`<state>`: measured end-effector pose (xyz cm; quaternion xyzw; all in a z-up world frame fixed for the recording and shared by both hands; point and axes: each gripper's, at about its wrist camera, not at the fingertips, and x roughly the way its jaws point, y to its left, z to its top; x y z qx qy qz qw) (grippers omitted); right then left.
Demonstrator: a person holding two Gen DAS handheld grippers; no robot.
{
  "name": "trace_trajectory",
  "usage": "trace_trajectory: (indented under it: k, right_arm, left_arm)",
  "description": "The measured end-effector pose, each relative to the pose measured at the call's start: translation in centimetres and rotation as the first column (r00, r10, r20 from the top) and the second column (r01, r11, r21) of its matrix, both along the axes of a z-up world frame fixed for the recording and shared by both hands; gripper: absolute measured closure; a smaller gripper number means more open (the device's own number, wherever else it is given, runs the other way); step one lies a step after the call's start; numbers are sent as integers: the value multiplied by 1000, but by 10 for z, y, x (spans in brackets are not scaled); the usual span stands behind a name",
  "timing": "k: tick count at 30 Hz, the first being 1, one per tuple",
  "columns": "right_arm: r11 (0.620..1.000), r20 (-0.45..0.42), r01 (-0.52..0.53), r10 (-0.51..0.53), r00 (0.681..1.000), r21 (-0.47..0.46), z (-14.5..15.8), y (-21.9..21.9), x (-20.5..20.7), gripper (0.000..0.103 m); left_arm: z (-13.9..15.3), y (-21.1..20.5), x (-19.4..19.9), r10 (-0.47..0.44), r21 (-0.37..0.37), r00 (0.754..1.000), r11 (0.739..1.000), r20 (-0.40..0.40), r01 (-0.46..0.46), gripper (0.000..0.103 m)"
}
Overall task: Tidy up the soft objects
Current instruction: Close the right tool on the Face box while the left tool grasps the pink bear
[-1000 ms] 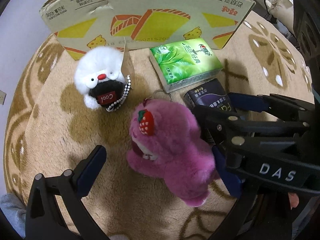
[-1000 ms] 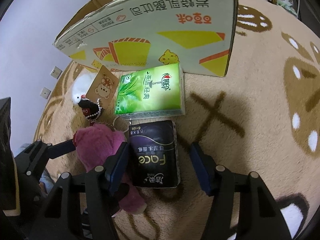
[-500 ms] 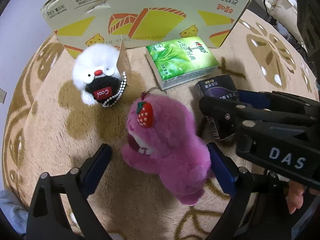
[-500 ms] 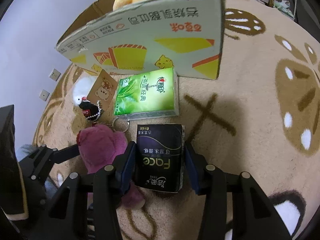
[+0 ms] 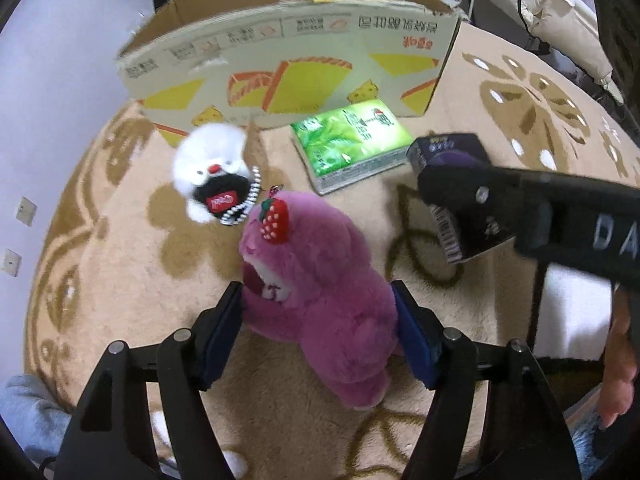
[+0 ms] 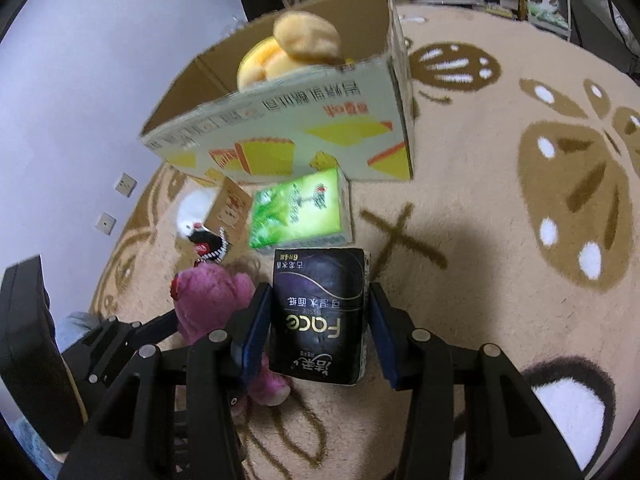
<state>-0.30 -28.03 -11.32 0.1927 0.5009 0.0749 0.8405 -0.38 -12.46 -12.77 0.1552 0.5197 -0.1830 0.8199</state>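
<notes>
Both tools have closed in over the last second: the left tool [image 5: 318,320] has just been narrowing its jaws around the purple plush bear [image 5: 316,280], and now its blue pads press into the fur on both flanks; the right tool [image 6: 318,320] is pinching the black tissue pack [image 6: 320,316], clamped tight on its long sides. Each load looks clear of the rug now, though blur makes that hard to confirm.

Biggest thing in play, the beige patterned rug [image 6: 500,240], carries everything. On it stands the open cardboard box [image 5: 288,60], the likely destination, with a yellow plush toy [image 6: 292,52] already poking above its rim. Just in front of the box lies the green tissue pack [image 5: 352,140], and beside that the white fluffy toy [image 5: 212,168] with its bead chain, both untouched.

To do this lift well, I'd say: keep both loads rising until they clear the box wall, hold the squeeze steady on that squashy bear, and keep the two tools apart so they don't collide.

Hard to read: the box floor is hidden behind its front wall, the bear's lower body sits behind the left tool, and the right view cuts it off behind the right tool's finger.
</notes>
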Motion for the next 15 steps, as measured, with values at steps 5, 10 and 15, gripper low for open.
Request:
trace_trajectory:
  k: [5,10,15]
  right_arm:
    - [1000,48,8,-8,999,12,14,-4,-10,53]
    - [999,119,32,-32,992,-2,34,-7,-16,53]
    - [999,246,53,-49,968,-13,62,-3,-28,53]
  left_arm:
    - [17,8,-6,26,0,995,1000,98,-26,32]
    - [43,17,-14,58,-15,973,998,223,-56,32]
    - [71,32,-23,92,-42,946,996,312,-83,32]
